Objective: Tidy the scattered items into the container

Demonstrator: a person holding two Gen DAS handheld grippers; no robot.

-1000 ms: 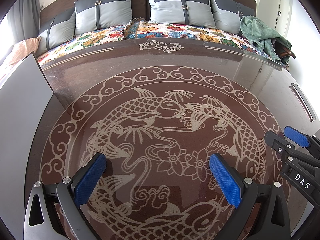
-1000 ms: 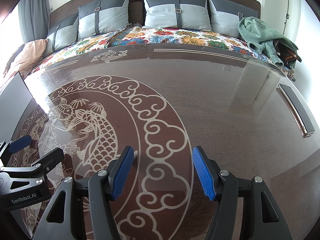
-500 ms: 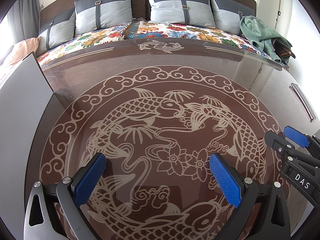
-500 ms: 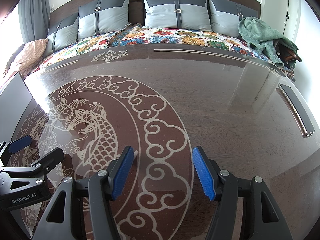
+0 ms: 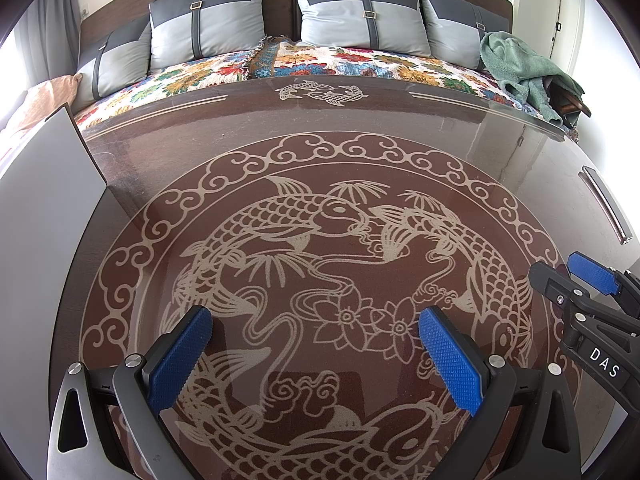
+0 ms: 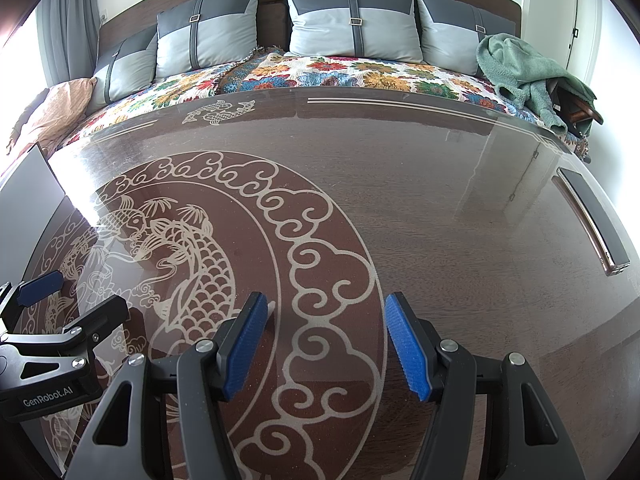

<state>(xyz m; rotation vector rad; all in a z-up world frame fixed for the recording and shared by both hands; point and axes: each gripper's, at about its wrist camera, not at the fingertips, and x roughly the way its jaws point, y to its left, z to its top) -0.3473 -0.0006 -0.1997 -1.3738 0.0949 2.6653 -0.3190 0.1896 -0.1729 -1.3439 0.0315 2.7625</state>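
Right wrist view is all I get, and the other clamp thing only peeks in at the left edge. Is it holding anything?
Observer: No. The left gripper is open, with only the glass tabletop showing between its blue pads.
Operator: Any clutter or a box on that side?
Observer: None shows in the left wrist view.
Operator: What is the pattern I half see?
Observer: A round medallion. At its centre, two fish face each other above flowers.
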